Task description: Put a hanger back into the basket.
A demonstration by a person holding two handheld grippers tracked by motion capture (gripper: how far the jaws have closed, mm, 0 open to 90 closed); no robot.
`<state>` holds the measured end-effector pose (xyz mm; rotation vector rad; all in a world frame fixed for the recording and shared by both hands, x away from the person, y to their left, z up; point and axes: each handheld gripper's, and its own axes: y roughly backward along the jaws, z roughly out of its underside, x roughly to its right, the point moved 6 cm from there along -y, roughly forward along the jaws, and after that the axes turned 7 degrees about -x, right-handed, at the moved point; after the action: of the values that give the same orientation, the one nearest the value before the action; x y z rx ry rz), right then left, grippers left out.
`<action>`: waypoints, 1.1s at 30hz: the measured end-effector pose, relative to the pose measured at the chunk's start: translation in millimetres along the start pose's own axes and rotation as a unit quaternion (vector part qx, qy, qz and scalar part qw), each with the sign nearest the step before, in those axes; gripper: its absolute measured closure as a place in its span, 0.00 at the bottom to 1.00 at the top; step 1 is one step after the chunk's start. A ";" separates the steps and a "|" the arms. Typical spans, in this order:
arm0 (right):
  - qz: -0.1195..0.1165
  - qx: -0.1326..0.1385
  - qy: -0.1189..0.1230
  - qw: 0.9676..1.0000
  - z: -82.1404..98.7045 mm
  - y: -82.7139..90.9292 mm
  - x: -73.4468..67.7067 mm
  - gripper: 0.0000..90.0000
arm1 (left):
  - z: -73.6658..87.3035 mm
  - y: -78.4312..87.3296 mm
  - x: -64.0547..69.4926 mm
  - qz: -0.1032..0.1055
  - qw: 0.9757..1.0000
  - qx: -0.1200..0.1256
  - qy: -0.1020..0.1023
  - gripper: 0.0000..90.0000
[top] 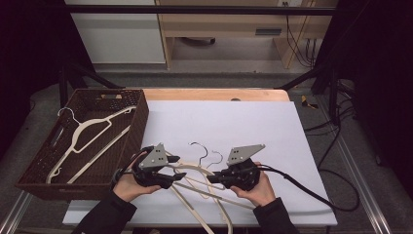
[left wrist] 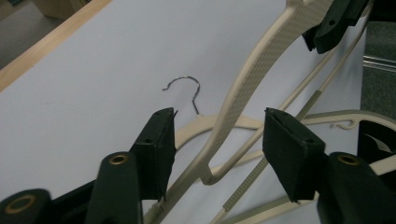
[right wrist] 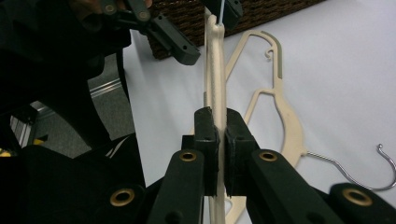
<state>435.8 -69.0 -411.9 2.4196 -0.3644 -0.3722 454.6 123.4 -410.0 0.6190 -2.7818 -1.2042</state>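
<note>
A cream plastic hanger (top: 191,168) is lifted between my two grippers above a small pile of similar hangers (top: 210,196) on the white sheet (top: 234,122). My right gripper (top: 213,179) (right wrist: 220,126) is shut on one arm of that hanger (right wrist: 215,60), its pads pressed flat against both sides. The left gripper (top: 178,168) (left wrist: 217,140) stands open; the hanger's arm (left wrist: 252,74) passes through the gap without either pad pressing it. In the left gripper view the right gripper (left wrist: 331,28) clamps the hanger at the top right.
A dark wicker basket (top: 139,122) sits at the left with one cream hanger (top: 83,131) inside. Metal hooks (top: 197,145) of the piled hangers point away from me. A black cable (top: 302,187) trails right. The table's wooden edge (top: 214,94) runs behind the sheet.
</note>
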 end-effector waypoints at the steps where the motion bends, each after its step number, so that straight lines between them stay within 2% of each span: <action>1: -0.003 -0.002 0.002 1.000 0.3 -0.3 -1.2 0.96 | -0.5 -1.2 0.9 0.003 1.000 -0.002 0.000 0.55; 8: -0.017 -0.010 0.010 1.000 1.0 -7.2 -7.1 0.96 | -2.5 -6.7 7.2 0.034 0.999 -0.015 -0.010 0.74; 9: -0.018 -0.010 0.010 1.000 1.1 -7.7 -7.0 0.96 | -1.7 -6.0 6.6 0.034 0.999 -0.023 -0.020 0.78; 13: -0.012 -0.009 0.012 1.000 1.3 -8.1 -5.8 0.95 | -1.8 -5.2 8.9 0.034 0.999 -0.023 -0.017 0.81; 15: 0.004 -0.007 0.014 1.000 1.0 -7.4 -4.2 0.93 | -1.4 -4.0 9.1 0.036 0.999 -0.028 -0.022 0.83; 20: 0.051 0.009 0.014 0.999 -0.2 -5.5 0.3 0.79 | -5.9 -0.4 14.7 0.041 0.999 -0.015 -0.006 0.88; 22: 0.062 0.017 0.019 0.998 -0.7 -4.8 0.9 0.73 | -7.3 1.3 16.5 0.040 0.999 -0.013 -0.003 0.89; 27: 0.086 0.040 0.016 0.995 -2.1 -3.1 4.0 0.58 | -11.1 1.5 24.5 0.056 0.998 -0.008 0.006 0.93; 29: 0.092 0.046 0.007 0.995 -1.9 -1.7 5.8 0.51 | -12.3 1.4 26.8 0.055 0.998 -0.007 0.007 0.95; 30: 0.097 0.051 0.009 0.994 -1.7 -0.2 6.8 0.49 | -12.6 1.5 27.2 0.048 0.999 -0.008 0.007 0.95; 33: 0.116 0.066 0.003 0.991 -0.7 7.6 10.2 0.38 | -12.9 2.8 25.3 0.041 0.999 -0.004 0.022 0.96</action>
<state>444.2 -77.8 -408.2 2.4708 -0.6807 -0.2447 432.9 106.7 -401.9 0.5193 -2.7366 -1.1711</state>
